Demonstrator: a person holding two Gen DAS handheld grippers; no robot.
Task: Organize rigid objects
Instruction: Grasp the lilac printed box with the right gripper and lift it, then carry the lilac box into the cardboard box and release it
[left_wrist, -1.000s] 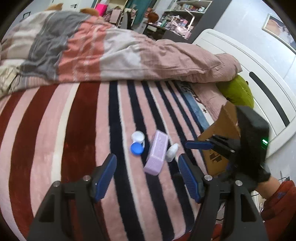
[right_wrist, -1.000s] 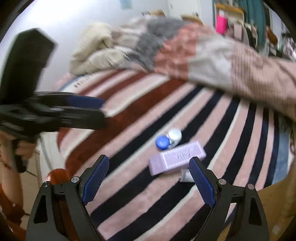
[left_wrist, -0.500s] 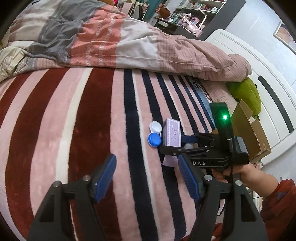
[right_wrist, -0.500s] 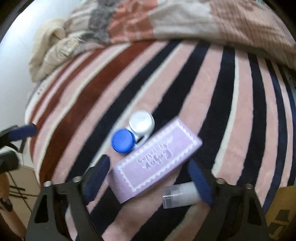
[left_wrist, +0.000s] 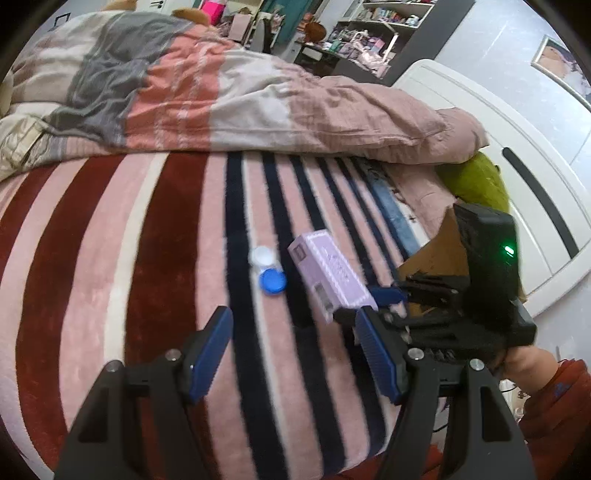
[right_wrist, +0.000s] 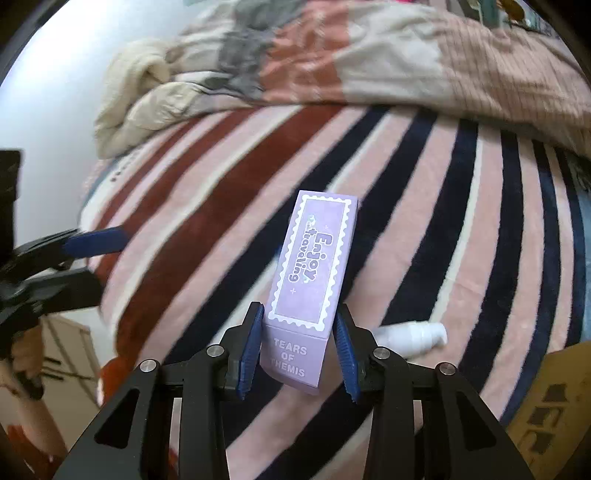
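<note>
A purple box (right_wrist: 314, 258) printed "Enjoy traveling" sits lengthwise between my right gripper's (right_wrist: 299, 307) blue pads, which are closing and press on its near end. In the left wrist view the purple box (left_wrist: 328, 273) is tilted up off the striped blanket (left_wrist: 166, 258), with the right gripper (left_wrist: 365, 304) at its near end. A blue and white lens case (left_wrist: 267, 269) lies just left of it. A small white bottle (right_wrist: 410, 336) lies on the blanket right of the box. My left gripper (left_wrist: 293, 314) hovers open over the blanket, nothing between its fingers.
A cardboard box (left_wrist: 436, 254) stands at the bed's right edge beside a green pillow (left_wrist: 476, 181) and a white headboard (left_wrist: 517, 129). A bunched duvet (left_wrist: 221, 92) covers the far side of the bed. The bed's near edge drops off below the grippers.
The right gripper came down over the purple box and closed on it. The box now points away from the camera and is tilted up. The left gripper stayed about where it was.
</note>
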